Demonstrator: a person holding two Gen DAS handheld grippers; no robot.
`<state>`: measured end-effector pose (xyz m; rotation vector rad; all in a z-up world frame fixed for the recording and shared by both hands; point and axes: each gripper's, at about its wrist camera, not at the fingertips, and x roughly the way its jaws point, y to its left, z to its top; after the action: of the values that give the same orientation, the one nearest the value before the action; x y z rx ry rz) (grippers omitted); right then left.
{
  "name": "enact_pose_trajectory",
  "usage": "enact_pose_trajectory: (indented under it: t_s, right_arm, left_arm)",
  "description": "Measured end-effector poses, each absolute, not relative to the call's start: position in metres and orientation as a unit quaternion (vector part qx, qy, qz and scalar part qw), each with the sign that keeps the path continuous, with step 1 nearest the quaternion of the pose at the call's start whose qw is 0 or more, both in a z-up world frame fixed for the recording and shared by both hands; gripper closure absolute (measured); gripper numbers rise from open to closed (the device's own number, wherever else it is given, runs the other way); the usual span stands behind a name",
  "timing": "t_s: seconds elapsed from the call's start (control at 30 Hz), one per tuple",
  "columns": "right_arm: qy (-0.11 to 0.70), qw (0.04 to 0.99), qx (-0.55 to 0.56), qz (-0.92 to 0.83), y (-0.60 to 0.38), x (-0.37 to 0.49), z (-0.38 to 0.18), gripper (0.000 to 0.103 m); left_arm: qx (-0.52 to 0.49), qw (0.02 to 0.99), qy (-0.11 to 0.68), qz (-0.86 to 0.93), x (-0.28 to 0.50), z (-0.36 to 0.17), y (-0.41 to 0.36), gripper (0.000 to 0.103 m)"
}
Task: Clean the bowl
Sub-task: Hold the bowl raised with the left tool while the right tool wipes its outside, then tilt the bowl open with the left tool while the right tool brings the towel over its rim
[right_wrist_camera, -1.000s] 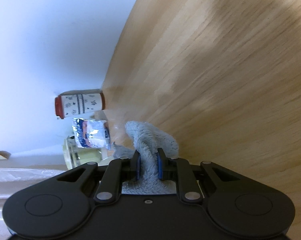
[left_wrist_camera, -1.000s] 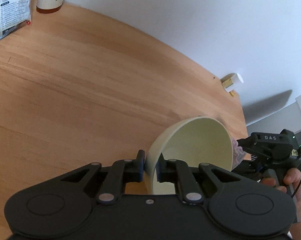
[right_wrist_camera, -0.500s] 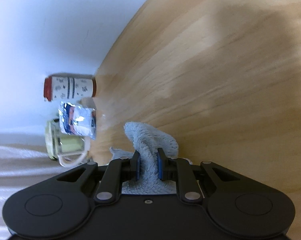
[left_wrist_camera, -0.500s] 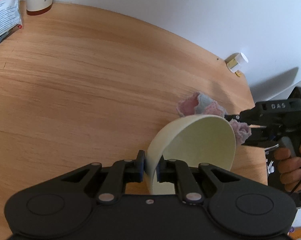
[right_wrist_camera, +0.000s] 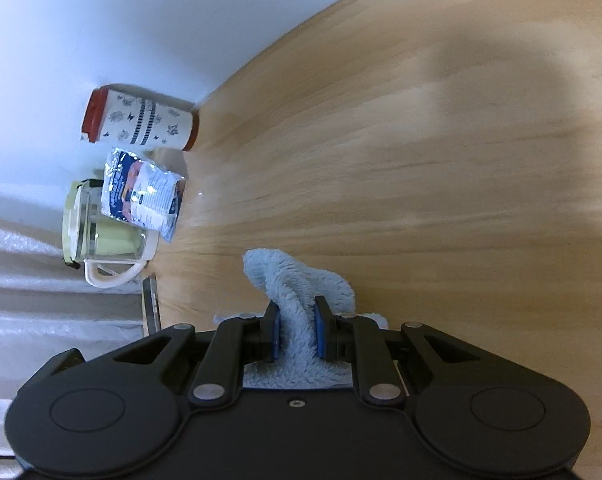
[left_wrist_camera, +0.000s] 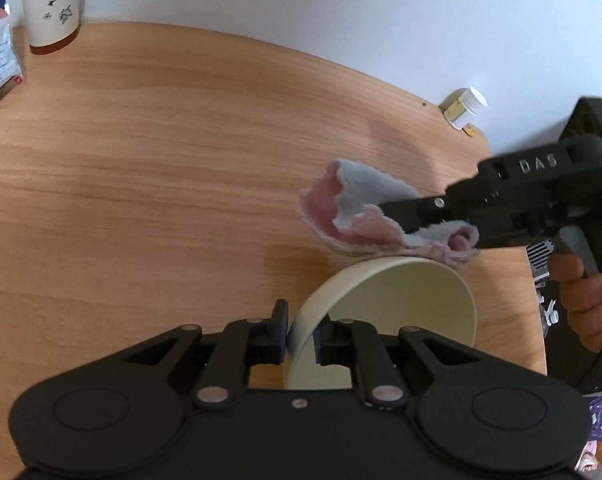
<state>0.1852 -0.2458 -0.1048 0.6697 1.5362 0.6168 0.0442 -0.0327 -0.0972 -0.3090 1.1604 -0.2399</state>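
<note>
Wood table (left_wrist_camera: 161, 168), white wall; left gripper (left_wrist_camera: 301, 334) pinches tilted bowl (left_wrist_camera: 397, 320) rim, right gripper (right_wrist_camera: 295, 334) clamps cloth (left_wrist_camera: 365, 216) just above rim, wiping seemingly unfinished.

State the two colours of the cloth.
Pink and pale grey-blue cloth; the left wrist view shows both sides.

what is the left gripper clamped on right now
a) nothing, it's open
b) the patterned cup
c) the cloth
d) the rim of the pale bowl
d: the left gripper has one finger on each side of the bowl wall; the cloth is in the right gripper.
</note>
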Motion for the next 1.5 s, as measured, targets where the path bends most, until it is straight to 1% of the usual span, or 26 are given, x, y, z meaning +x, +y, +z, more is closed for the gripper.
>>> enact_pose_trajectory:
  t_s: [0.37, 0.9, 1.5]
  right_arm:
    - [0.671, 0.628, 0.255, 0.300, -0.214, 0.194, -0.098, 0.084]
    - [0.646, 0.645, 0.330, 0.240, -0.273, 0.179, -0.105, 0.084]
    - [0.615, 0.675, 0.356, 0.198, -0.311, 0.161, -0.095, 0.085]
  left_arm:
    - [-0.130, 0.820, 0.542, -0.131, 0.048, -0.096, -0.034, 0.092]
    - [-0.090, 0.828, 0.534, -0.148, 0.055, -0.098, -0.048, 0.096]
    - [-0.079, 0.812, 0.559, -0.149, 0.057, -0.106, -0.056, 0.096]
